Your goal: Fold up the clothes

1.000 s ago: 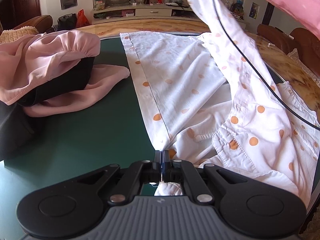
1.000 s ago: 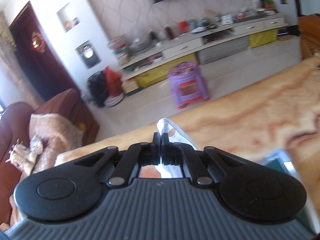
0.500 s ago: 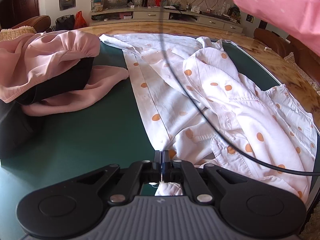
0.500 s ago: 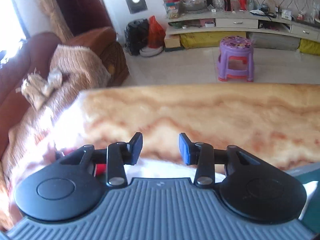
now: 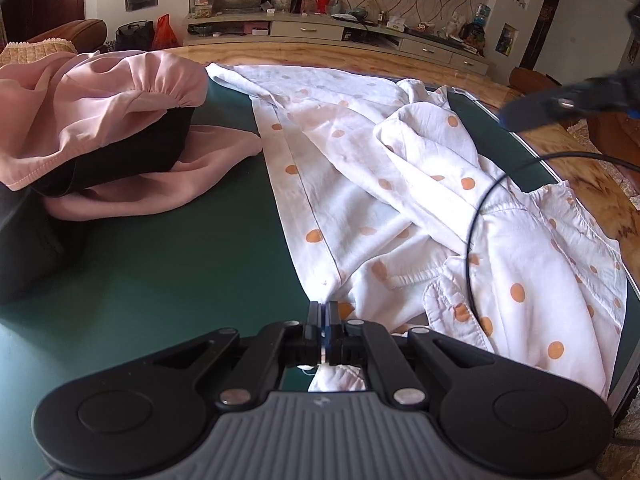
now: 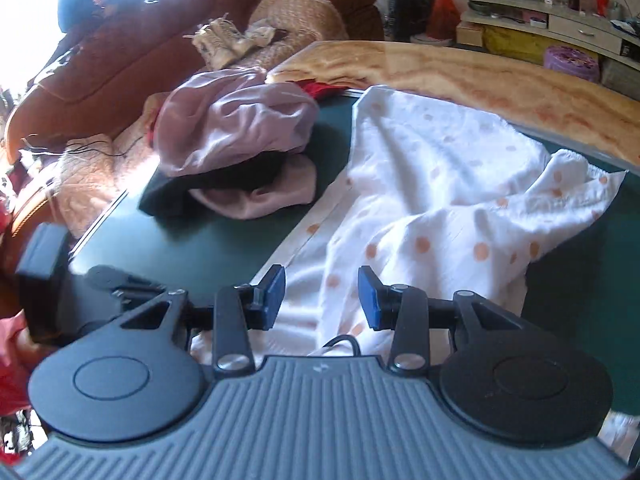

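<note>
A white shirt with orange polka dots lay crumpled across the dark green mat, its button placket running as a straight edge from the far side toward the near one. The near end of that placket was pinched up off the mat, while a sleeve lay folded loosely over the body and the ruffled hem spilled toward the mat's right edge. To its left, just beside the placket, sat a heap of pink fabric bunched over a black garment, with a gathered seam showing on top.
</note>
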`<state>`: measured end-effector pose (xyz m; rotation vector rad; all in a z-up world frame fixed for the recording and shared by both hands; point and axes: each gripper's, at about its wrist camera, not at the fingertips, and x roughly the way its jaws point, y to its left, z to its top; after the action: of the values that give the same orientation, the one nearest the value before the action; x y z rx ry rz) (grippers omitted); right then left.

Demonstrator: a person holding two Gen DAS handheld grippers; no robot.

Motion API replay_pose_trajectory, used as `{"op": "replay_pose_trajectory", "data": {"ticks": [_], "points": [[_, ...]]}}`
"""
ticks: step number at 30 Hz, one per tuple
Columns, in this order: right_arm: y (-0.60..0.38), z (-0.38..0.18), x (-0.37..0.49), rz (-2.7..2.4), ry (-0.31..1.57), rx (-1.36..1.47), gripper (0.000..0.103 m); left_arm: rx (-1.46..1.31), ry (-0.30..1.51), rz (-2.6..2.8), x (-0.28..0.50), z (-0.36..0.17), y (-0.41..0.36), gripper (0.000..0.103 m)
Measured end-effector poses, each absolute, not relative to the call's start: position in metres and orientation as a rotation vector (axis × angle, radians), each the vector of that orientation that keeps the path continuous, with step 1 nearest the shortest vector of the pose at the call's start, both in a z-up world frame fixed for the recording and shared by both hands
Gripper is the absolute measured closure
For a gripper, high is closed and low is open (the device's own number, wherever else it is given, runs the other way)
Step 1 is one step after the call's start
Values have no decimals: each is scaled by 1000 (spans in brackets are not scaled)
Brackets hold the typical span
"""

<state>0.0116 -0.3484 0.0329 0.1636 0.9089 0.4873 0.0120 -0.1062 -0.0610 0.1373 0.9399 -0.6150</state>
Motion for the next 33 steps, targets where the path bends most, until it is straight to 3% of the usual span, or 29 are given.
{"op": "replay_pose_trajectory", "data": {"ticks": [4,6,7,8,13,19,21,22,28,33], "points": [[-364,79,-51,729,747,329,56,115,949,-608,12,-61,-98,99],[-366,88,-60,768,737,401,50,98,954,-590,13,-59,-93,99],[-362,84,-59,729,766,418,42,89,952,-580,13,-56,-90,99],[-356,76,-58,678,807,430,41,79,946,-577,11,-53,-88,99],[-288,23,-63,489,981,243,41,93,943,-596,-11,-38,-83,98],[-247,-6,-66,351,996,61,42,156,983,-615,-42,-41,-79,98],[-249,-10,-67,355,1010,84,68,166,989,-612,-50,-42,-77,98],[-254,-11,-67,346,1016,118,98,157,991,-612,-53,-41,-75,98],[-335,-7,-95,180,966,458,97,128,1003,-611,-67,-40,-59,95],[-397,-27,-128,-86,1038,551,85,127,1002,-623,-74,-40,-59,95]]}}
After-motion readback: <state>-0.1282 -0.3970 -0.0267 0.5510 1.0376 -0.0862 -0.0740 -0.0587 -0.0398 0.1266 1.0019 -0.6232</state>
